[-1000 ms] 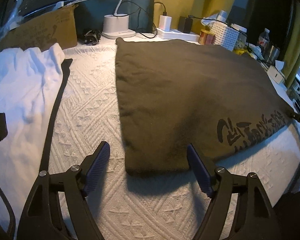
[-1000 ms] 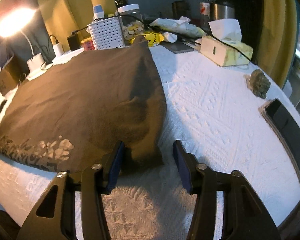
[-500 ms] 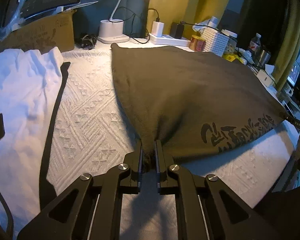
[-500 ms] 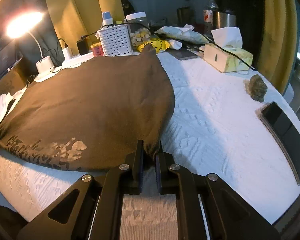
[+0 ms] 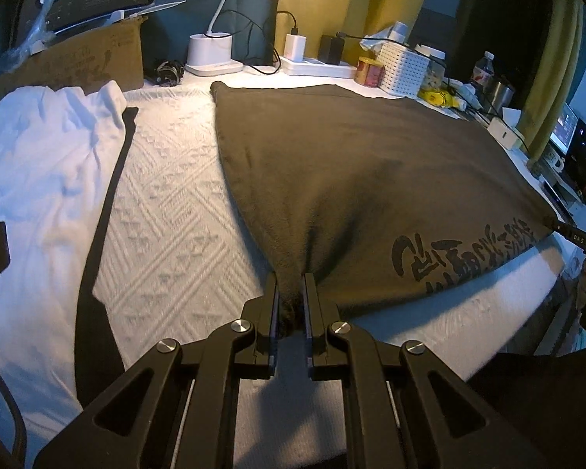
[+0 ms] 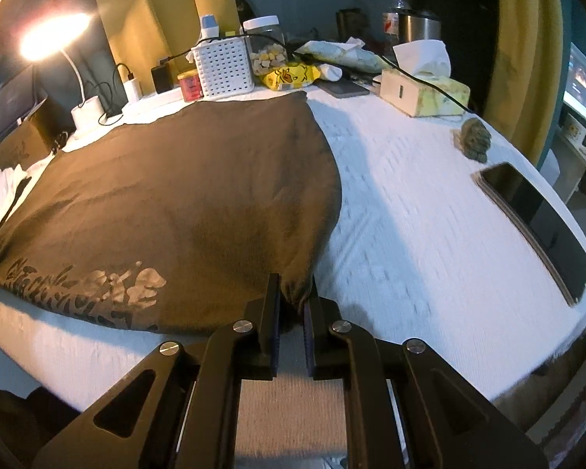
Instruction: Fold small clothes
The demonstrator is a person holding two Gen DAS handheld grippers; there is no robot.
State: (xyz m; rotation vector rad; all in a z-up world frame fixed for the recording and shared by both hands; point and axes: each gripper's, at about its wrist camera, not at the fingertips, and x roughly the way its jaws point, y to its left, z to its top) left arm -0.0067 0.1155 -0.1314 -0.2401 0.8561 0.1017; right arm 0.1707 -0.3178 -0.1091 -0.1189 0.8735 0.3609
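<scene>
Both grippers' jaws are clamped on near corners of the brown shirt (image 5: 355,179) spread mid-counter: left gripper (image 5: 291,305), right gripper (image 6: 293,305). Only the left view shows the white garment (image 5: 47,179); only the right, the tissue box (image 6: 426,90).

Lit lamp (image 6: 54,35); yellow curtains (image 6: 527,58)

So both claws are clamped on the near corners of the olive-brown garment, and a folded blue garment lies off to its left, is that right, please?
Nearly. The left claw and the right claw are each shut on a near corner of the olive-brown garment. But the garment to its left is white and rumpled, not blue and folded, as the left wrist view shows.
</scene>
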